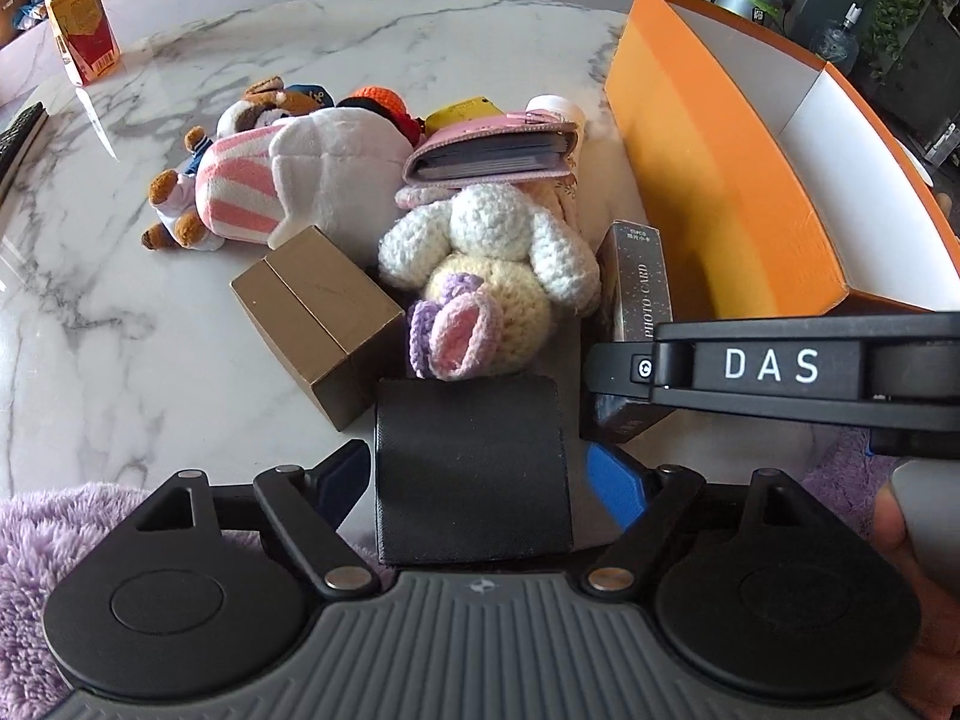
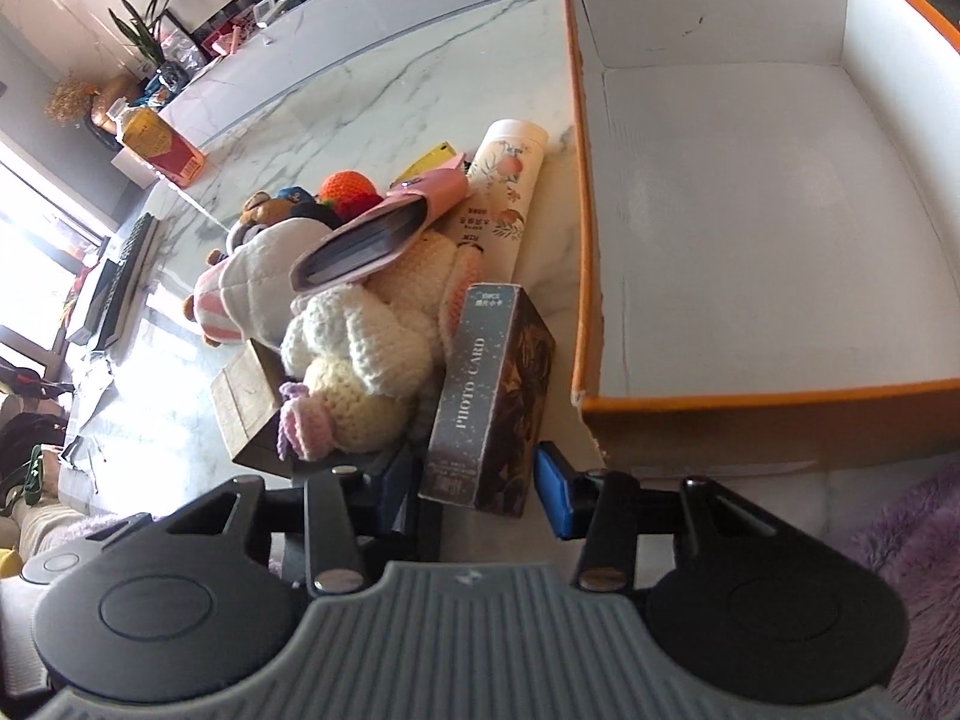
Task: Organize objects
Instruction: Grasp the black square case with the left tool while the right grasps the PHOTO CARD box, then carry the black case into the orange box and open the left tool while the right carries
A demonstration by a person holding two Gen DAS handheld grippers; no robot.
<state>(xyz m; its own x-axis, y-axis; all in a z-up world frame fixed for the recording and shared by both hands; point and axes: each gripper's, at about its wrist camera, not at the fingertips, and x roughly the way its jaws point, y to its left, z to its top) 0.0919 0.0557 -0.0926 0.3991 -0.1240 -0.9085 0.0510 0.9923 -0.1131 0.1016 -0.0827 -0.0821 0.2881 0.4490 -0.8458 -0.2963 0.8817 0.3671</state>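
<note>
Blue pads spread wide on the left gripper (image 1: 474, 474), a black wallet (image 1: 471, 468) lying flat between them, unpinched. The right gripper (image 2: 474, 477) straddles the dark photo-card box (image 2: 489, 396), jaws partly open; whether the pads press it I cannot tell. Just ahead lies a crocheted bunny (image 1: 486, 276), a gold box (image 1: 318, 318) to its left, and a pink album (image 1: 492, 156) on the heap. The orange box (image 2: 750, 210) sits open and empty beside the pile on the marble table (image 1: 120, 330).
</note>
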